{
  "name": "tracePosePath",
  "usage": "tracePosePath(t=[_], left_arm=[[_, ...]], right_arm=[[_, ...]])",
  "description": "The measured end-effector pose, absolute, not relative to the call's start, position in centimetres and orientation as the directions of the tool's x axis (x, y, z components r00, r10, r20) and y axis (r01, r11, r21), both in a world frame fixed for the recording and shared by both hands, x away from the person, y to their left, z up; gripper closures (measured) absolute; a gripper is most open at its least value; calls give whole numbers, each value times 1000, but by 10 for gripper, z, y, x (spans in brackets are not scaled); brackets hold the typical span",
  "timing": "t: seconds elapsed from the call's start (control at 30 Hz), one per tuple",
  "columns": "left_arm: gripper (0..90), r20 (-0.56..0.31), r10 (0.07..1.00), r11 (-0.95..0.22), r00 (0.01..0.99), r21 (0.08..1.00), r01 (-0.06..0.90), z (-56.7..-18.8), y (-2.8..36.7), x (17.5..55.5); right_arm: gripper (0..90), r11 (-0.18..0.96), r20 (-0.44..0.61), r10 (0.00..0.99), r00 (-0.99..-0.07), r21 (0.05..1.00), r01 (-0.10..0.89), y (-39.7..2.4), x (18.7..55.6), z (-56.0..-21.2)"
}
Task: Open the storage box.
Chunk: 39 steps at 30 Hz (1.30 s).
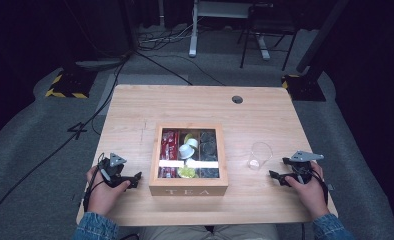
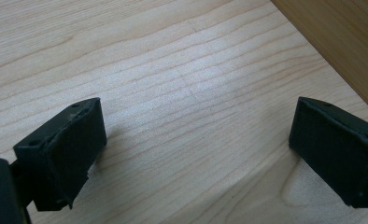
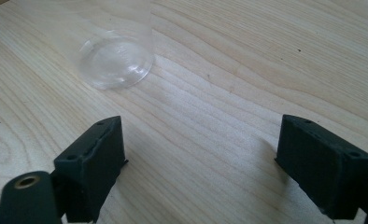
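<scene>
While both hands rest on the wooden table (image 1: 135, 107), the left gripper (image 1: 131, 179) sits at the near left, its jaws spread wide with nothing but bare wood between them; the left gripper view shows the same open gap (image 2: 196, 149), with the side wall of the tea box (image 2: 341, 42) running past its far right corner. That tea box (image 1: 188, 190), lettered TEA on its front, stands at the table's middle, just beside the left gripper's tips, and its compartments hold red packets at the left, pale capsules in the middle and dark capsules at the right. Right of the box, a clear plastic cup (image 1: 259, 155) stands upright on the wood. The right gripper (image 1: 280, 175) lies near the cup, jaws wide apart and pointing toward it, not touching it; in the right gripper view (image 3: 201, 158) the cup (image 3: 116, 56) stands ahead of the left jaw, outside the gap between the fingers
</scene>
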<state>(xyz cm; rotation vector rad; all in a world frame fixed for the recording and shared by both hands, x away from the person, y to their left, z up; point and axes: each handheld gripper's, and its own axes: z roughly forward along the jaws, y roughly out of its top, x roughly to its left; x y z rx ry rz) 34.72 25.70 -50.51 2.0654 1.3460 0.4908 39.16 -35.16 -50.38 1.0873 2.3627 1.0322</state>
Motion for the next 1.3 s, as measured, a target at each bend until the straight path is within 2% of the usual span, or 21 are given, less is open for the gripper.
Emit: tracePosePath(t=[0.1,0.13,0.17,0.27,0.33,0.53,0.87,1.07,1.3], left_arm=[[117,-22,911,-293,411,666,686,-503,259,346],[117,-26,911,-292,412,665,687,-501,259,346],[215,-20,909,-302,416,655,693,-498,261,344],[195,-20,912,-298,410,654,695,-495,262,344],[233,-17,910,-305,414,650,697,-492,264,343],[242,-51,906,-284,420,663,693,-480,268,338],[251,-44,893,-293,447,697,654,-451,269,325],[256,-62,887,-281,458,715,640,-437,261,317],[261,-66,854,-315,515,722,616,-420,244,304]], right_arm=[[150,442,-7,762,-647,736,513,-351,391,-504],[150,442,-7,762,-647,736,513,-351,391,-504],[150,443,-7,761,-648,736,512,-352,391,-504],[151,443,-6,761,-649,736,512,-352,391,-504],[151,442,-6,761,-649,737,512,-352,391,-504],[151,442,-5,760,-650,737,512,-352,391,-504],[151,442,-4,760,-650,737,512,-352,391,-504],[151,443,-6,760,-650,737,511,-352,391,-504],[150,444,-5,758,-652,737,510,-352,391,-504]])
